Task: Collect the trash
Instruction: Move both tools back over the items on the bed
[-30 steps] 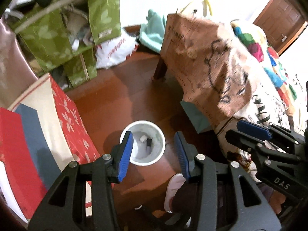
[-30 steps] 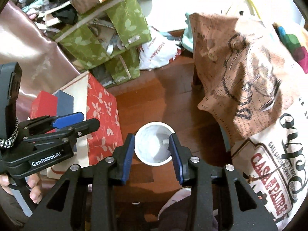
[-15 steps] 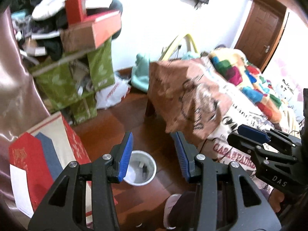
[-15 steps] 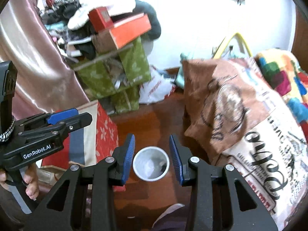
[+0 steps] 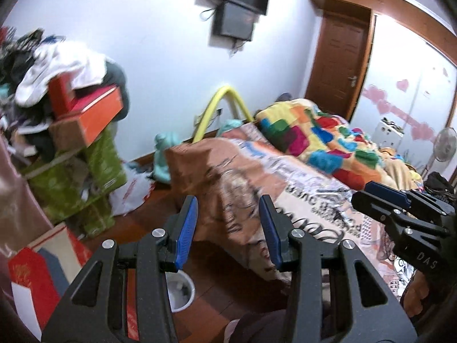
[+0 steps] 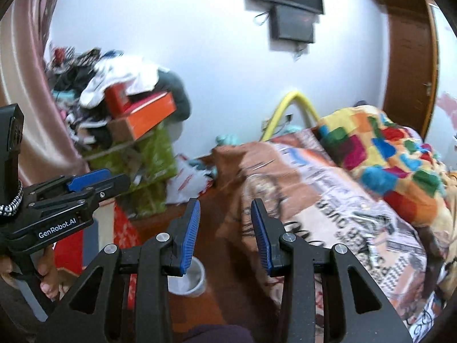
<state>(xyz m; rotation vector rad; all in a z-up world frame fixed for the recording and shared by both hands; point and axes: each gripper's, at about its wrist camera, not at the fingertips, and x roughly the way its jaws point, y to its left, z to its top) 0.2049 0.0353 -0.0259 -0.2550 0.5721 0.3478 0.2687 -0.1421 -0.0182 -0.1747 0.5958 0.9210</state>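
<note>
Both grippers, left gripper [image 5: 228,228] and right gripper [image 6: 225,233], empty with jaws apart above the bin [image 5: 180,291]; next: find more trash.

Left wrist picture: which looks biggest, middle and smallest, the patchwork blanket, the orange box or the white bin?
As they look in this view:
1. patchwork blanket, biggest
2. orange box
3. white bin, smallest, though partly hidden behind the gripper, so unsure.

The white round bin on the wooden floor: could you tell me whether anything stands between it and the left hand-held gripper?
Nothing visible does. The white round bin sits on bare floor below the left hand-held gripper, whose open jaws hold nothing; the bed's brown printed cover hangs beside it, apart.
</note>
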